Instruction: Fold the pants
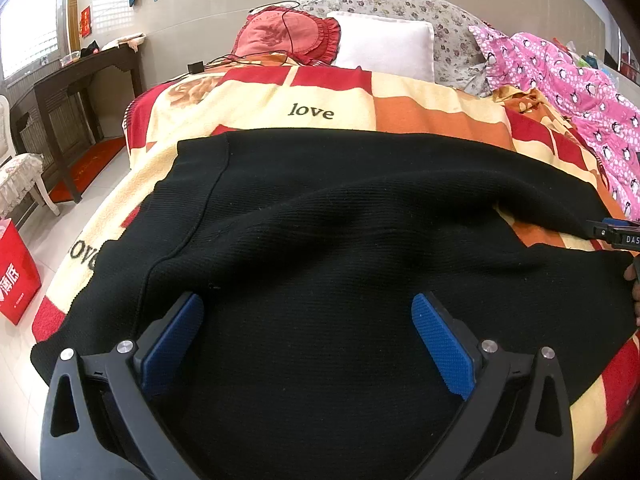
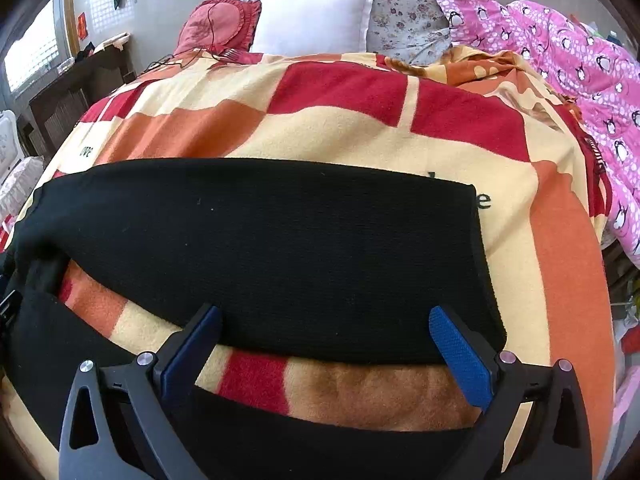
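Black knit pants (image 1: 340, 240) lie spread flat on a red, orange and cream blanket (image 1: 320, 92) on a bed. In the left wrist view my left gripper (image 1: 306, 312) is open, its blue pads (image 1: 440, 344) just above the waist part of the pants. In the right wrist view the two legs (image 2: 280, 240) lie apart with blanket (image 2: 360, 392) showing between them. My right gripper (image 2: 324, 322) is open over the near edge of the far leg. The right gripper's tip also shows at the right edge of the left wrist view (image 1: 616, 234).
A white pillow (image 1: 384, 46), a red pillow (image 1: 280, 36) with a black cable and a floral pillow lie at the bed's head. A pink penguin quilt (image 1: 580, 92) is heaped on the right. A dark wooden table (image 1: 80, 92), a chair and a red bag (image 1: 16, 272) stand left.
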`<state>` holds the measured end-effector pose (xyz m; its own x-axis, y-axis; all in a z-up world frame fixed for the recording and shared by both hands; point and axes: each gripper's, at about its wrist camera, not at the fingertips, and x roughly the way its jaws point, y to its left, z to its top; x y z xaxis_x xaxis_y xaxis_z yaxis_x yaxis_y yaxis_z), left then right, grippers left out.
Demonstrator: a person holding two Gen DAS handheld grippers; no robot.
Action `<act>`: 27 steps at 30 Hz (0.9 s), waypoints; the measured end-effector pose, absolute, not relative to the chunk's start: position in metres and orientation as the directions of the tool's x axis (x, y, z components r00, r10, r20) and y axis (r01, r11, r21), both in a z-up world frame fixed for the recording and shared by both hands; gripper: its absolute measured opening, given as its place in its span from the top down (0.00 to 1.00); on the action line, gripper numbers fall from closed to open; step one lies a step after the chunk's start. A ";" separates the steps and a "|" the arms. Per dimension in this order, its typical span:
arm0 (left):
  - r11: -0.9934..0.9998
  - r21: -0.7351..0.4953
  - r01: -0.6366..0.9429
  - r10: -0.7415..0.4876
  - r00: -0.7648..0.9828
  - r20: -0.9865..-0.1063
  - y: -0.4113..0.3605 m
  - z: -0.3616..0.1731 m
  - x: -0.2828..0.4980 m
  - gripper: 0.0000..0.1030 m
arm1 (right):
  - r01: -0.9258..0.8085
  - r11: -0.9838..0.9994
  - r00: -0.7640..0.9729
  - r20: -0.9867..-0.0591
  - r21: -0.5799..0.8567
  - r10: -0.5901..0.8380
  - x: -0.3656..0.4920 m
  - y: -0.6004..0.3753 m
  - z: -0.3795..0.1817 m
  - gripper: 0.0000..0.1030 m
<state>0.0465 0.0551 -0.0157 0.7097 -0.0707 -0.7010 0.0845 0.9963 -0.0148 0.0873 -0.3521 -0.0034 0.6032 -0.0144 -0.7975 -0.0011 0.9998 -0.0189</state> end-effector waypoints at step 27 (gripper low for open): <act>0.996 -0.018 0.091 -0.078 0.719 -0.690 0.057 -0.016 0.046 0.00 | 0.007 1.000 0.611 -0.791 -0.023 -0.022 0.084 -0.353 -0.002 0.01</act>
